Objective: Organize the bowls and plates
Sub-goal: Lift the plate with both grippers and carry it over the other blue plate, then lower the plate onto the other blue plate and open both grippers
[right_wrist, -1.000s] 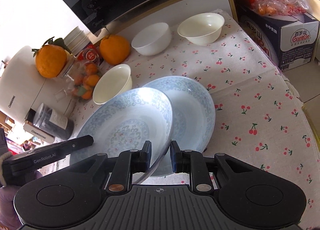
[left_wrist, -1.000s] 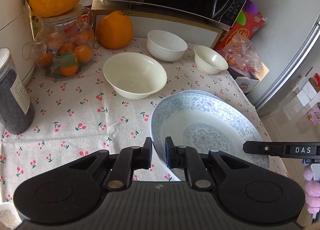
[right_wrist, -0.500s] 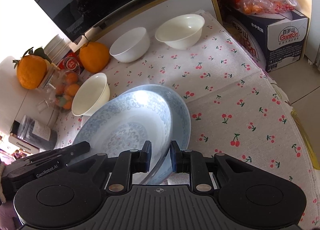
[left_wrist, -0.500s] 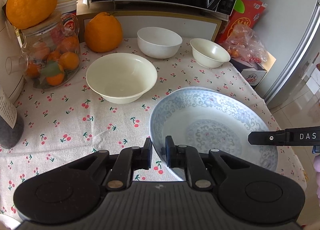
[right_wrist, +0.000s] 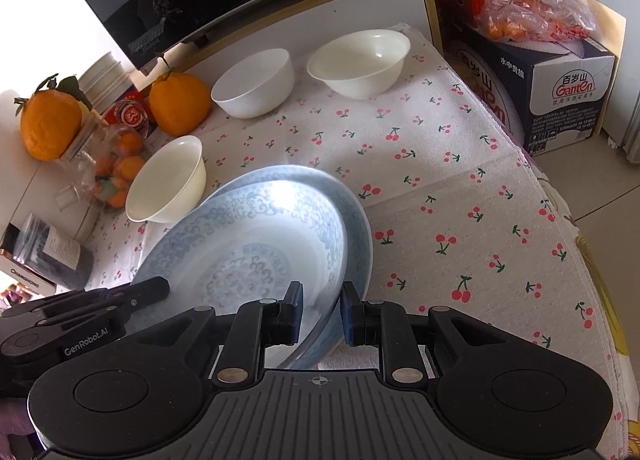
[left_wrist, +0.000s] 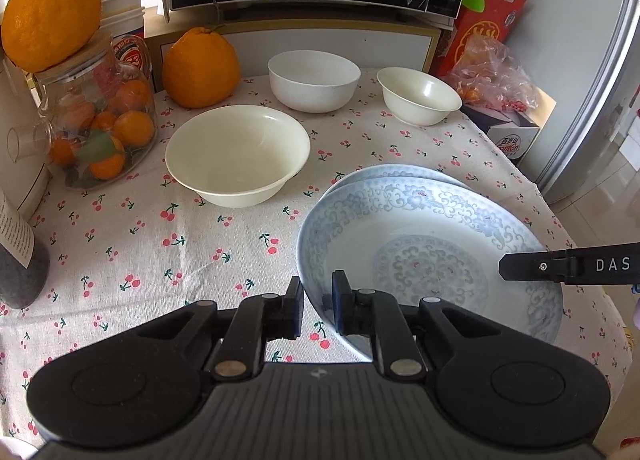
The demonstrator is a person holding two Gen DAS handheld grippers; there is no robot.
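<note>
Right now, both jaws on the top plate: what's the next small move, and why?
Probably lower the upper blue-patterned ceramic plate the last bit and open both jaws. It sits over the matching lower plate, slightly offset, with the left gripper and right gripper clamped on opposite rims. Whether it already rests fully on the lower plate isn't clear.

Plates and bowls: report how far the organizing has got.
Done: little that shows, apart from one patterned plate brought over the other. In hand: the left gripper and right gripper each clamp a rim of the upper plate, which overlaps the lower plate; whether it rests fully is unclear. Left: the large cream bowl, white bowl and small cream bowl stand apart, unstacked.
</note>
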